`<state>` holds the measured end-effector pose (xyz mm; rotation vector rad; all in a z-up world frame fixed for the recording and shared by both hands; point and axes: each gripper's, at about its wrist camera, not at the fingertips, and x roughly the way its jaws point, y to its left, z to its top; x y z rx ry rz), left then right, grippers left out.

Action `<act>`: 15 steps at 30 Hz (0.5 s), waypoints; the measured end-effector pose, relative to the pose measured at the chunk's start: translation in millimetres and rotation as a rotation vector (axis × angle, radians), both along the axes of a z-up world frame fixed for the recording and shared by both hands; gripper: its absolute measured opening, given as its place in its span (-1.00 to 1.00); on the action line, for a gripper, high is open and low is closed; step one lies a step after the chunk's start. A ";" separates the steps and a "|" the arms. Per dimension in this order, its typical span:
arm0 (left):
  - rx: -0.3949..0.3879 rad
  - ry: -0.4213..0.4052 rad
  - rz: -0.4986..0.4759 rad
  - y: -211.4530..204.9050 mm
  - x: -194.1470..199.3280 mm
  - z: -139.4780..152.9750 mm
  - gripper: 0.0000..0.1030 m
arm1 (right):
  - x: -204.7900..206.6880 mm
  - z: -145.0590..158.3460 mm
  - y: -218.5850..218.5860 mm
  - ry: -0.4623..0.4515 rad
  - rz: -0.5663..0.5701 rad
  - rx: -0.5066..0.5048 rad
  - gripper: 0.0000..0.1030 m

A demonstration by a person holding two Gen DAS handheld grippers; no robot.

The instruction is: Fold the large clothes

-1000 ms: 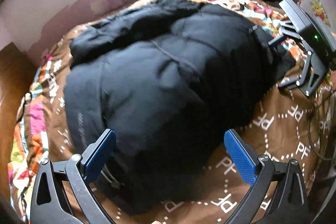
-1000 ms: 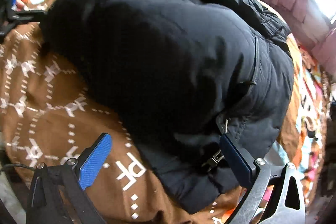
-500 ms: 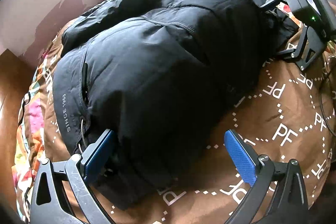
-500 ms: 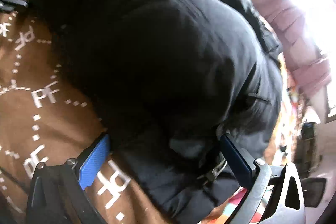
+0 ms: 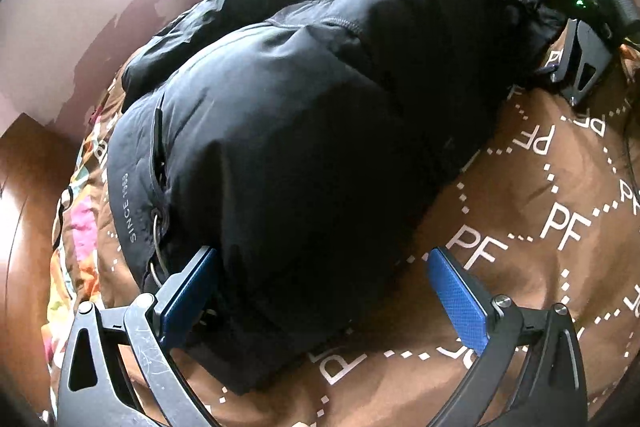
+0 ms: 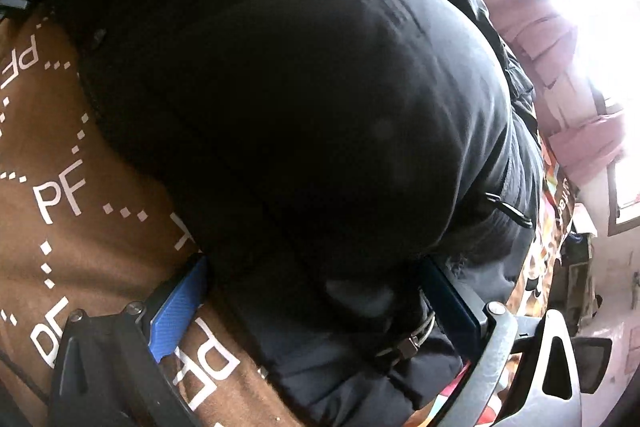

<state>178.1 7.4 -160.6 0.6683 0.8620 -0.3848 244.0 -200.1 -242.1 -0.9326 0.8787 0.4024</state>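
A black puffer jacket (image 5: 312,115) lies bunched and folded over on a brown bedspread (image 5: 552,227) printed with "PF". My left gripper (image 5: 320,293) is open at the jacket's near corner, which sits between the blue pads (image 5: 456,295); the left pad touches the hem by a metal ring. In the right wrist view the jacket (image 6: 320,107) fills most of the frame. My right gripper (image 6: 316,307) is open around its lower edge, near a buckle. The right gripper (image 5: 576,27) also shows at the jacket's far end in the left wrist view.
A colourful quilt (image 5: 80,227) lies under the bedspread at the left. Beyond the bed are a pink wall (image 5: 60,27) and a bright window with pink curtains (image 6: 560,39). A thin cable (image 5: 628,155) runs along the bedspread's right edge. Brown wood (image 5: 20,207) borders the bed's left side.
Both grippers have moved in closer and lower to the jacket. Its edges now lie between each pair of fingers, where a second ago they stood just in front of them.
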 end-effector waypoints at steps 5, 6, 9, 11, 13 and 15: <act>-0.009 0.000 0.005 1.6 1.4 0.4 0.97 | -10.4 -0.3 5.3 -0.057 0.029 -0.009 0.52; -0.009 0.000 0.006 2.0 1.5 0.7 0.97 | -11.4 -0.8 6.4 -0.058 0.038 -0.012 0.35; -0.016 -0.002 0.001 2.6 -0.6 3.1 0.97 | -7.2 3.7 3.9 -0.078 0.026 -0.004 -0.06; -0.027 -0.005 -0.007 2.7 -3.6 6.1 0.97 | -5.9 11.3 1.0 -0.095 0.019 0.032 -0.30; -0.045 -0.010 -0.029 1.9 -7.9 9.7 0.97 | -7.6 25.9 -1.6 -0.119 0.014 0.088 -0.44; -0.048 -0.027 -0.071 -2.1 -14.9 13.0 0.97 | -7.8 42.7 -6.1 -0.136 0.014 0.150 -0.54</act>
